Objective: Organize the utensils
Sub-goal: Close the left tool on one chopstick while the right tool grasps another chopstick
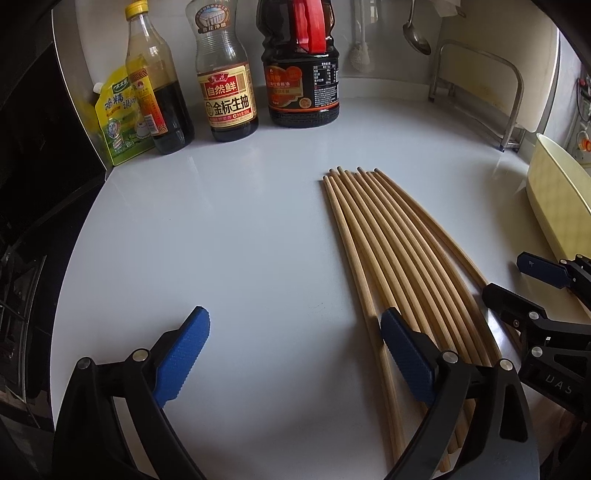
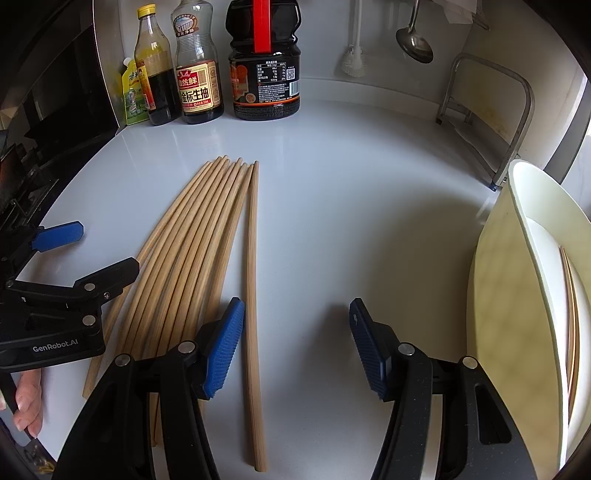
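Observation:
Several bamboo chopsticks (image 1: 388, 251) lie side by side on the white counter (image 1: 221, 240); they also show in the right wrist view (image 2: 192, 251), where one chopstick (image 2: 253, 295) lies a little apart on the right. My left gripper (image 1: 295, 354) is open and empty, its right finger over the chopsticks' near ends. My right gripper (image 2: 297, 347) is open and empty, with the lone chopstick just inside its left finger (image 2: 223, 350). A cream holder (image 2: 517, 295) at the right has chopsticks inside.
Three sauce bottles (image 1: 229, 81) and a yellow-green pouch (image 1: 118, 118) stand at the back left. A metal rack (image 1: 480, 92), a hanging ladle (image 1: 415, 33) and a brush (image 1: 360, 51) are at the back right. A dark stove (image 1: 29, 221) borders the left.

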The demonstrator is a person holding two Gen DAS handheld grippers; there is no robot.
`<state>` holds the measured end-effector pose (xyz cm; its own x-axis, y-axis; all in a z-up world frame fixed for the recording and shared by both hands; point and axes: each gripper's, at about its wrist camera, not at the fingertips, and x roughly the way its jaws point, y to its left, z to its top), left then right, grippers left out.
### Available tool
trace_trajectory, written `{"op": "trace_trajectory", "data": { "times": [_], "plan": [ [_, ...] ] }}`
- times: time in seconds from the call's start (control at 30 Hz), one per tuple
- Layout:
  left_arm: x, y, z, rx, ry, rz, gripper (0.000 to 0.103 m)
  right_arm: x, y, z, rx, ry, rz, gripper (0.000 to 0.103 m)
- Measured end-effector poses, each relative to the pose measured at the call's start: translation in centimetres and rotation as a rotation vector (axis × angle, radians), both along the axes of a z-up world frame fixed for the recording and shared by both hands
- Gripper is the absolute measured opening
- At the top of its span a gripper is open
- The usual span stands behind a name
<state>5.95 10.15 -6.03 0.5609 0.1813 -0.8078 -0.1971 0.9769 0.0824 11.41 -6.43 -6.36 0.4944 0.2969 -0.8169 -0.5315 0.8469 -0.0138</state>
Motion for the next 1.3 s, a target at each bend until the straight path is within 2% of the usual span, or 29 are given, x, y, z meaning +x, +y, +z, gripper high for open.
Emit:
{"op": "trace_trajectory", "data": {
  "times": [0.13,0.37,0.6,0.83,1.07,1.3],
  "plan": [
    [-0.2,0.4,0.0,0.014,-0.006,0.008,0.092,0.0,0.0,0.0,0.001,0.001,0.001,0.057],
    [-0.6,1.3,0.7,-0.008,-0.049,0.031,0.093,0.0,0.1,0.0,0.002,0.002,0.002,0.057],
    [-0.1,0.7,0.5,0.014,-0.032,0.015,0.093,0.0,0.2,0.0,0.003,0.003,0.003,0.057],
    [0.2,1.3,-0.3,-0.041,0.009,0.016,0.095,0.0,0.1,0.0,0.005,0.003,0.003,0.057],
    [0.5,0.6,-0.7,-0.033,0.028,-0.007,0.097,-0.2,0.4,0.0,0.002,-0.012,0.013,0.057],
    [0.6,0.8,-0.9,-0.064,0.03,-0.015,0.098,-0.2,0.7,-0.1,0.005,-0.022,0.033,0.057]
  ]
}}
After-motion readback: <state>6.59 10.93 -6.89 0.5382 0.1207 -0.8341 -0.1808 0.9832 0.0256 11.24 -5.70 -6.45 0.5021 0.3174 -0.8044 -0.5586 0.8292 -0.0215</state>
